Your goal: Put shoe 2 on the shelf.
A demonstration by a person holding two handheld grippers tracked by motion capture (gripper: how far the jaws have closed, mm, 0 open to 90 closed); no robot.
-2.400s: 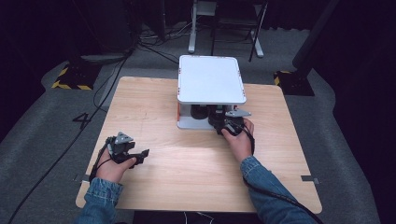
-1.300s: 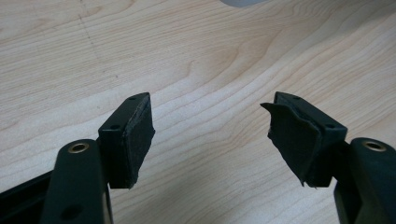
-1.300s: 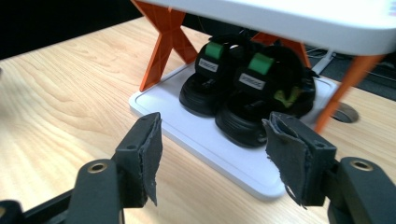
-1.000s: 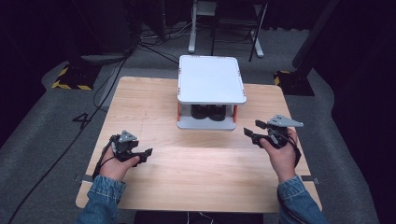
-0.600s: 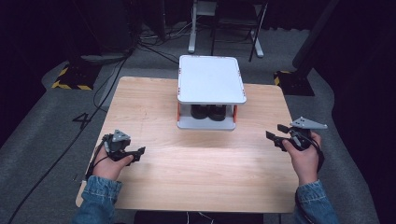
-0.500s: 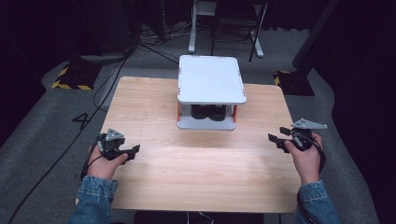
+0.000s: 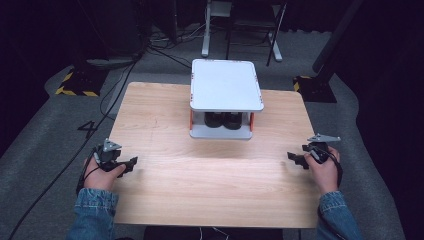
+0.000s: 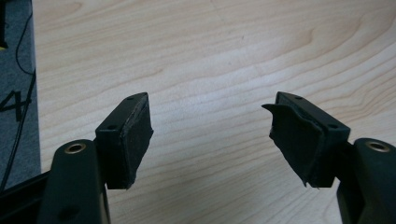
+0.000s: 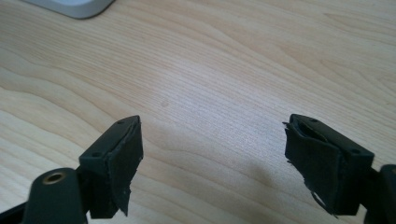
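The person stands at the near edge of the table [image 7: 210, 180], one gripper in each hand.

**Left gripper** [image 7: 131, 162]
- Position: near the table's left edge, toward the near side, held low over the wood.
- Jaws: wide apart, pointing across the table toward its middle. In the left gripper view the two pads [image 8: 133, 135] stand well apart, with bare wood grain between them.
- Load: nothing held, nothing touched.
- The left hand [image 7: 102, 172] wraps the body from behind; a denim sleeve [image 7: 92, 212] covers the forearm. The cable [image 7: 47, 197] trails off the left edge onto the grey floor.

**Right gripper** [image 7: 295, 159]
- Position: at the table's right edge, about level with the left gripper, well apart from it.
- Jaws: they have just been opening and now stand wide, with nothing between them. In the right gripper view the pads [image 9: 119, 161] frame bare wood; the far pad's lining is frayed at its lower edge.
- Load: nothing held.
- The right hand [image 7: 325, 167] grips the body; the grey plate [image 7: 324, 137] sits on top.

**Stand** [image 7: 226, 85]
- Position: at the far middle of the table, well apart from both grippers.
- Build: a white top plate on orange posts over a white base.
- Contents: two dark round things [image 7: 222, 120] sit side by side on the base under the top plate; their kind cannot be told.
- A corner of the base [image 9: 70, 7] shows at the top left of the right gripper view.
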